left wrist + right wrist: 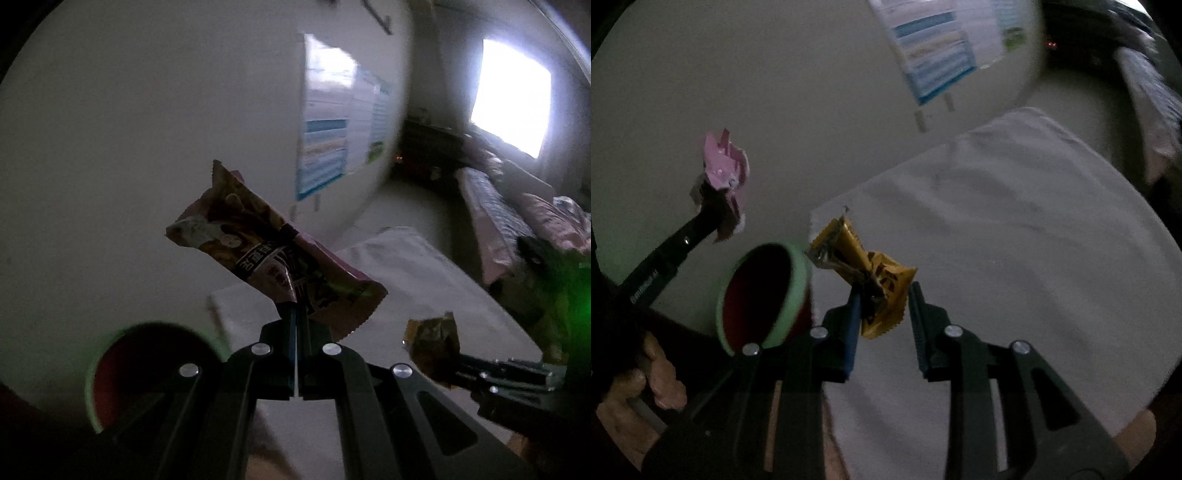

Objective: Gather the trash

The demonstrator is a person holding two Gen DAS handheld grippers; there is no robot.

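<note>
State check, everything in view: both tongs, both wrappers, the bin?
left tongs: shut on pink wrapper
pink wrapper: crumpled, held in the air
right tongs: parted
yellow wrapper: crumpled, between the parted tongs, against one pad; the other pad looks clear of it
bin: no lid, mouth open; inside too dark to tell contents

Left tongs (296,314) were clamped tight (tilted downward) above the desk (1015,229); right tongs (882,295) stood parted.
</note>
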